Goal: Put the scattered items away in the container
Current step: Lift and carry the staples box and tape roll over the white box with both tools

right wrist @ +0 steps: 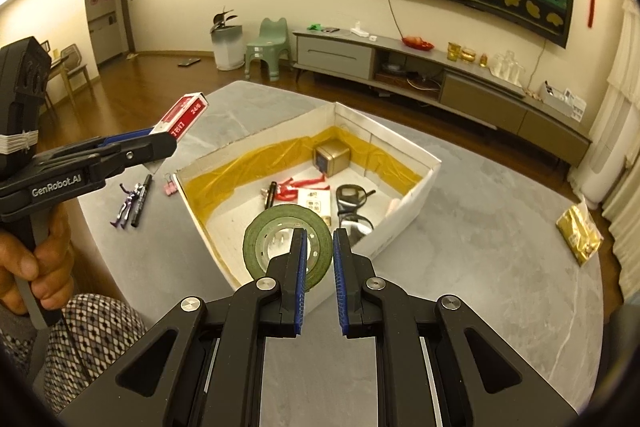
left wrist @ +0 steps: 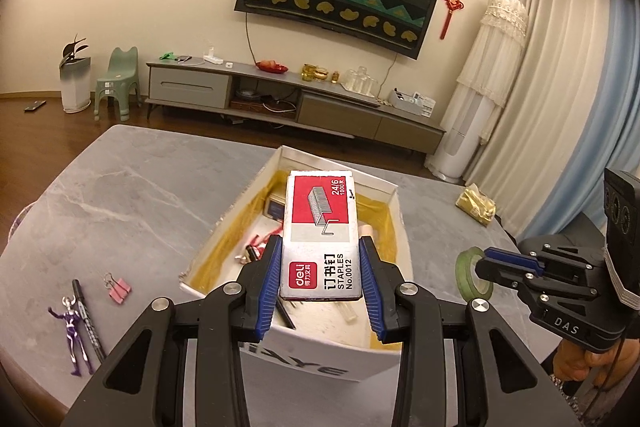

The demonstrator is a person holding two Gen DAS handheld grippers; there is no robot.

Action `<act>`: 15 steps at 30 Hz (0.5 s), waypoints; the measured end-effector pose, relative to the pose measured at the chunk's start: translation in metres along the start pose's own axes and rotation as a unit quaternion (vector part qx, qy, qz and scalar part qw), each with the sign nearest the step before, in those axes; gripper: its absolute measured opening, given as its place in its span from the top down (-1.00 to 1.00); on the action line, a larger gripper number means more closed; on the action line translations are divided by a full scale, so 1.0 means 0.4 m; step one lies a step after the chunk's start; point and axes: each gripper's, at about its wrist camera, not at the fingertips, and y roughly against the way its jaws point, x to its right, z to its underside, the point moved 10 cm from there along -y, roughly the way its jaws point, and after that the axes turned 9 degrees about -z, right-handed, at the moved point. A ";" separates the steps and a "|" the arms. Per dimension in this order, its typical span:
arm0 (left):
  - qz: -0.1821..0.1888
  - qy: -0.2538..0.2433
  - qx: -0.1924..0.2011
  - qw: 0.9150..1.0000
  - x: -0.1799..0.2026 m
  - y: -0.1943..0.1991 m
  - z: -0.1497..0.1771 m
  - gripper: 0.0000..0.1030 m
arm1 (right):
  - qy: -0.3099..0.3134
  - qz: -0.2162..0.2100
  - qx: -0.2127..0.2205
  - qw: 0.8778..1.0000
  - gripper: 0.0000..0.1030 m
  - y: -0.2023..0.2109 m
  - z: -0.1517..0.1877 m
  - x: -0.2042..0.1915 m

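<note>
Above the box [left wrist: 390, 203], left claw [left wrist: 320, 279] grips staples [left wrist: 320, 235] — "deli No.0012".

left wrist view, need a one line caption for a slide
Left gripper holds a staples box above the open white container; the right gripper brings green tape.

**Both grippers up, both loaded**

You are holding the left gripper [left wrist: 320, 269] raised and angled forward, its blue pads pressing both long sides of the staple box [left wrist: 320, 233]. Your left hand [right wrist: 38, 267] is wrapping its handle from below. You are keeping the right gripper [right wrist: 320, 281] level beside it, jaws narrowed, the left pad lying across the wall of the green tape roll [right wrist: 286, 245]. Your right hand [left wrist: 592, 359] is gripping its handle.
</note>
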 end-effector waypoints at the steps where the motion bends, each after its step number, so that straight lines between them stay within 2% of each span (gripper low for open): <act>1: -0.002 0.000 -0.002 1.000 -0.005 -0.005 -0.002 0.25 | 0.002 -0.001 -0.001 1.000 0.74 -0.005 -0.004 -0.003; 8: -0.007 -0.003 -0.015 1.000 -0.032 -0.046 -0.016 0.25 | 0.014 -0.005 -0.011 1.000 0.74 -0.055 -0.028 -0.018; 15: -0.009 -0.034 -0.046 0.998 -0.018 -0.118 -0.006 0.25 | 0.018 -0.012 -0.029 0.999 0.74 -0.125 -0.032 -0.019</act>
